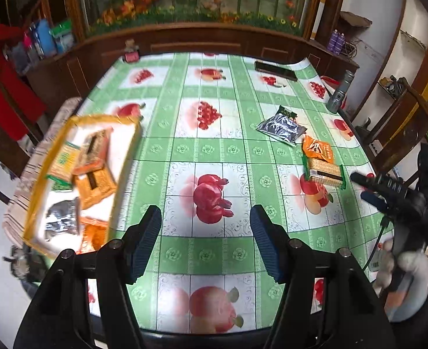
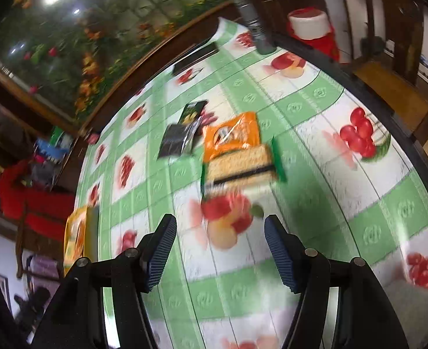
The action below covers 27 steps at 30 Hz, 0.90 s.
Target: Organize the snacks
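Observation:
A yellow-rimmed tray [image 1: 126,151] at the table's left edge holds several snack packets: green, orange, silver. Three packets lie loose at the right of the table: a green-edged cracker packet [image 1: 324,173] [image 2: 240,163], an orange packet [image 1: 318,147] [image 2: 231,135] partly under it, and a black-silver packet [image 1: 281,126] [image 2: 180,138]. My left gripper [image 1: 206,242] is open and empty above the table's near middle. My right gripper [image 2: 221,253] is open and empty, a short way in front of the cracker packet. It also shows in the left wrist view [image 1: 368,187].
A grey flashlight [image 1: 340,93] [image 2: 253,20] stands at the table's far right edge. A dark flat remote-like bar [image 1: 275,71] [image 2: 196,55] lies at the far side. A small pink object [image 1: 131,56] sits at the far left corner. Chairs flank the table.

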Each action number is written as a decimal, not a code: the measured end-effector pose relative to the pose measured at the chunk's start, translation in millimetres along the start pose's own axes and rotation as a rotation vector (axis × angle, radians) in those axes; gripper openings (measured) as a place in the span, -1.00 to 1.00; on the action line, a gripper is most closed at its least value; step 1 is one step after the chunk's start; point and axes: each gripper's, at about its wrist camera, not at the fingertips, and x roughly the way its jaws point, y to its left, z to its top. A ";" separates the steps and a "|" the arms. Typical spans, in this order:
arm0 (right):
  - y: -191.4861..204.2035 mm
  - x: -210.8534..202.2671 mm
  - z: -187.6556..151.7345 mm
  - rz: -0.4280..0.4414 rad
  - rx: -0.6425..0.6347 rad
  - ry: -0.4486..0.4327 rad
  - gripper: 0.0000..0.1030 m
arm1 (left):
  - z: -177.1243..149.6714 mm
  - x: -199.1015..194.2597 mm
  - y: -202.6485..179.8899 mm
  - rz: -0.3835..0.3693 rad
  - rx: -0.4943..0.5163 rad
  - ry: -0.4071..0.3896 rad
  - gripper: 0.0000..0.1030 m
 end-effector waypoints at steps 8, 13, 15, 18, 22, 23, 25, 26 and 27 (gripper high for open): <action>57.4 64.1 69.8 -0.051 -0.066 -0.043 0.26 | 11.3 35.7 27.8 -0.067 -0.011 0.054 0.21; 95.6 137.2 113.3 -0.135 -0.163 0.008 0.01 | 5.7 51.4 58.7 -0.069 -0.030 0.103 0.21; 106.1 168.0 124.4 -0.168 -0.194 0.052 -0.08 | 5.1 54.7 74.6 -0.064 -0.055 0.112 0.21; 114.3 204.3 124.5 -0.190 -0.230 0.132 -0.20 | 7.4 58.7 93.4 -0.056 -0.088 0.118 0.21; 134.1 205.1 100.9 -0.200 -0.316 0.171 -0.32 | 12.0 67.5 103.5 -0.075 -0.122 0.127 0.21; 138.3 203.3 90.3 -0.175 -0.321 0.203 -0.32 | 13.0 69.4 102.2 -0.086 -0.124 0.130 0.21; 146.3 200.4 65.3 -0.127 -0.344 0.271 -0.32 | 16.1 73.5 95.7 -0.101 -0.107 0.134 0.21; 149.4 197.9 48.6 -0.068 -0.355 0.324 -0.32 | 17.4 74.4 91.7 -0.108 -0.097 0.135 0.21; 150.2 193.4 38.9 -0.007 -0.343 0.362 -0.34 | 18.7 75.6 87.4 -0.119 -0.087 0.136 0.21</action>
